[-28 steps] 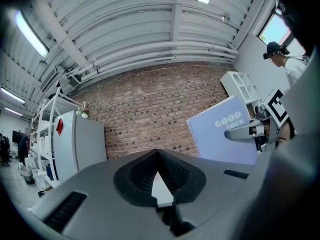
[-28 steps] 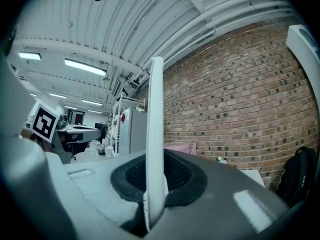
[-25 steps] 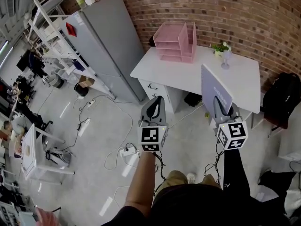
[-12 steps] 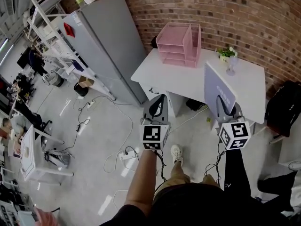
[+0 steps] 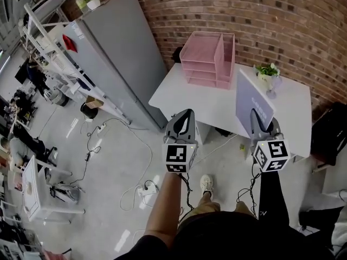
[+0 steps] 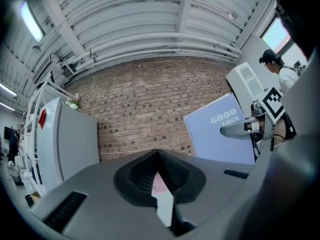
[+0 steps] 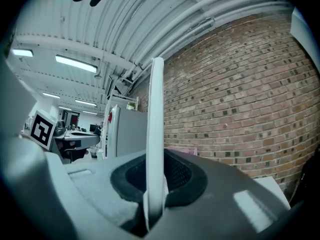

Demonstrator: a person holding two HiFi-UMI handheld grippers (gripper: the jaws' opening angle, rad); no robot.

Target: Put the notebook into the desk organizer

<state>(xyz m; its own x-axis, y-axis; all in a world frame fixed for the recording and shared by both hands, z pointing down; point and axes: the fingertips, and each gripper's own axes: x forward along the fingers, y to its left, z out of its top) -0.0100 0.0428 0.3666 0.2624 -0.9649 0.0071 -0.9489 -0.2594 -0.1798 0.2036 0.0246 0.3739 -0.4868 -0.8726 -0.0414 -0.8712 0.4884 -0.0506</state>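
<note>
A pink desk organizer [image 5: 209, 58] stands at the back of the white desk [image 5: 184, 93], against the brick wall. My right gripper [image 5: 256, 114] is shut on the lower edge of a lavender spiral notebook [image 5: 249, 102] and holds it upright over the desk's front right part. In the right gripper view the notebook [image 7: 156, 114] shows edge-on, rising out of the right gripper [image 7: 154, 160], with the organizer [image 7: 181, 150] low behind it. My left gripper [image 5: 183, 114] is shut and empty, short of the desk's front edge. The left gripper [image 6: 157, 153] has the notebook [image 6: 220, 134] to its right.
A tall grey fridge [image 5: 116, 53] stands left of the desk. A small potted plant [image 5: 267, 72] sits on the desk right of the organizer. Cables and a power strip [image 5: 146, 187] lie on the floor. A black bag [image 5: 332, 137] is at the right.
The person has walked toward the desk, so desk and organizer sit nearer and larger. Both grippers keep their poses and the notebook stays in the right one.
</note>
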